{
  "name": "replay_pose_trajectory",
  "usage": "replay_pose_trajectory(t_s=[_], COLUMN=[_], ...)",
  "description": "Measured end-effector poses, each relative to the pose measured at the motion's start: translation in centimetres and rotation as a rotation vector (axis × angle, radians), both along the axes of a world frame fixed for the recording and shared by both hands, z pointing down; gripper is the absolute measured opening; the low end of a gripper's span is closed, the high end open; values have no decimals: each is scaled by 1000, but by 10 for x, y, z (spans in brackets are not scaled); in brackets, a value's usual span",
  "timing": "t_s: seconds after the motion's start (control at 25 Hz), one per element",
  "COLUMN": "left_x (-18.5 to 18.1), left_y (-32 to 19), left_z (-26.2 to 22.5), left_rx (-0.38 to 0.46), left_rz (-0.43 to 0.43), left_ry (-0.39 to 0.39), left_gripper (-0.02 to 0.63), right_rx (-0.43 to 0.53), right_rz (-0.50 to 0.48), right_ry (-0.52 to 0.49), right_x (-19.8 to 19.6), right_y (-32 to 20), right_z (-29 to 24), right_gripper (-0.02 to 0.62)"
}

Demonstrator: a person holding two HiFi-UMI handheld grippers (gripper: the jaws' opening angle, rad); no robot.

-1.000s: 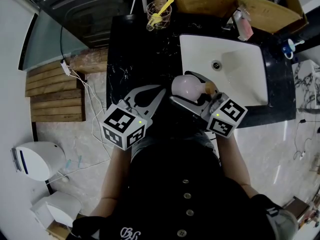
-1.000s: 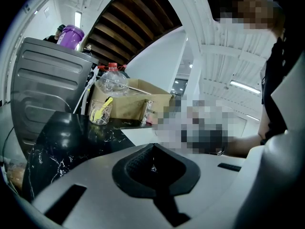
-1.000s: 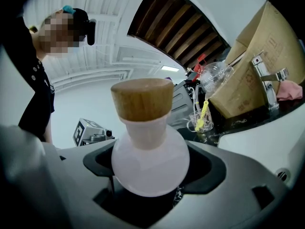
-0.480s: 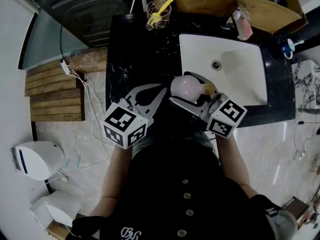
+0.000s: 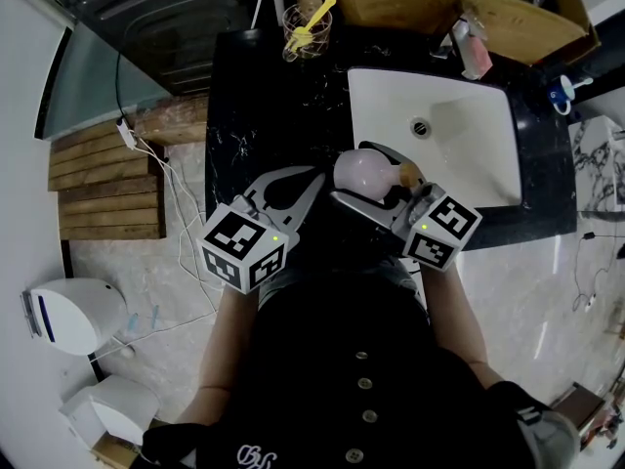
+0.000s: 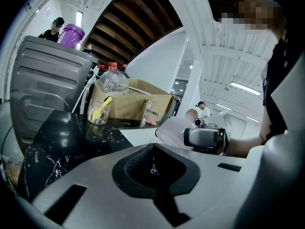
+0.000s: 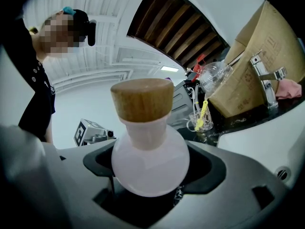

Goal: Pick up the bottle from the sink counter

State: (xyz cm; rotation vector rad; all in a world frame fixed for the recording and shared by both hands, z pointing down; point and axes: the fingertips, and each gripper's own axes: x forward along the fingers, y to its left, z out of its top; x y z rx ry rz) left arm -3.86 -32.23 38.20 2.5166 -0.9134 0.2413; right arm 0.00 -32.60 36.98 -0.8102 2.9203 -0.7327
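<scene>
1. Right gripper (image 7: pixel 150 178): the jaws are clamped on the bottle (image 7: pixel 150 163). They grip its round, pale pink body from both sides. The wooden stopper (image 7: pixel 142 99) sticks out past the jaws.

2. Bottle position: in the head view, the bottle (image 5: pixel 359 170) lies on its side in the right gripper (image 5: pixel 359 176), with the stopper (image 5: pixel 411 172) pointing toward your right. It shows over the front left corner of the white sink basin (image 5: pixel 469 135), where the basin meets the black marble counter (image 5: pixel 264 115). You cannot tell from these views whether the bottle touches the counter.

3. Left gripper (image 5: pixel 309 180): the jaws are closed together with nothing between them. The left gripper view confirms this: the two jaws (image 6: pixel 153 168) meet at a seam and only the dark pad recess shows. This gripper sits over the counter's front edge, just beside the right gripper and apart from the bottle (image 6: pixel 172 130).

4. Counter contents: a clear cup holding a yellow utensil (image 5: pixel 311 25) stands at the back of the counter. A cardboard box (image 5: pixel 459 8) sits behind the basin.
</scene>
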Motion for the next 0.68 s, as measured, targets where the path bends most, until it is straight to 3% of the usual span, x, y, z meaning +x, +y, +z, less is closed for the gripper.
replay_pose_trajectory(t_s=[0.68], left_x=[6], left_y=[-2], left_z=[2], left_rx=[-9], left_rz=[23], left_ry=[5], left_gripper=[17], right_rx=[-13], right_rz=[19], right_ry=[-10], right_x=[5], right_y=[-3], right_z=[1], right_gripper=[407])
